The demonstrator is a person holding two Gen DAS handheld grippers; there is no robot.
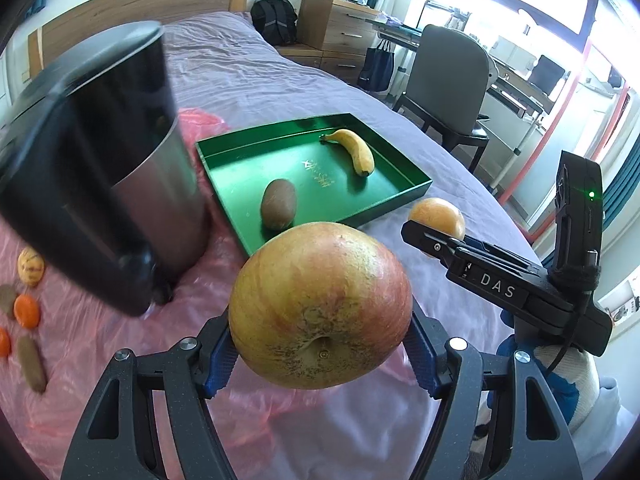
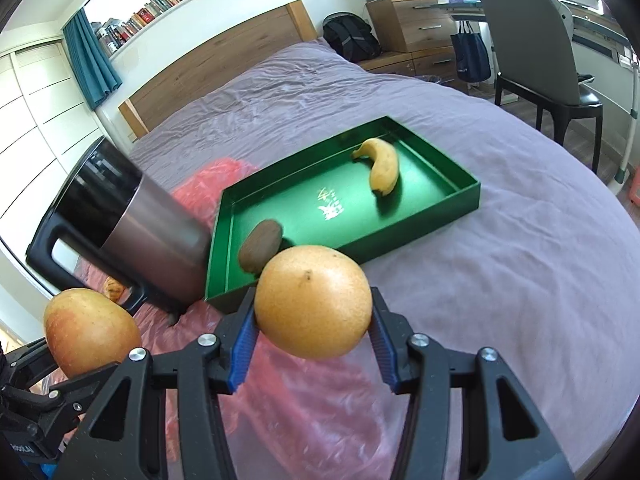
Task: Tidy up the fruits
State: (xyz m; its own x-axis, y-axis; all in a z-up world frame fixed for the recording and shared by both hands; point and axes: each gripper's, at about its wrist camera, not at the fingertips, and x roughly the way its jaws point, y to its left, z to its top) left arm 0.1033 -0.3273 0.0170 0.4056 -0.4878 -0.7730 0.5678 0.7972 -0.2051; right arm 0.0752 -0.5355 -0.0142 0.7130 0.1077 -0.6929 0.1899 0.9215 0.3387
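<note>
My left gripper [image 1: 320,344] is shut on a red-yellow apple [image 1: 320,304], held above the pink plastic sheet just before the green tray [image 1: 224,160]. My right gripper [image 2: 314,336] is shut on a round orange-yellow fruit [image 2: 312,304], also short of the green tray [image 2: 224,264]. The tray holds a banana [image 1: 356,150] and a kiwi [image 1: 278,203]; they also show in the right wrist view as the banana [image 2: 382,164] and the kiwi [image 2: 260,244]. The apple [image 2: 90,330] shows at the right view's left edge, the orange-yellow fruit [image 1: 438,216] behind the right gripper's body in the left view.
A steel kettle [image 1: 120,168] with a black handle stands left of the tray on the pink sheet [image 1: 100,360]. Several loose fruits lie at the far left: a yellow fruit [image 1: 30,266], an orange [image 1: 26,311], a kiwi [image 1: 31,364]. A chair [image 2: 532,48] stands beside the bed.
</note>
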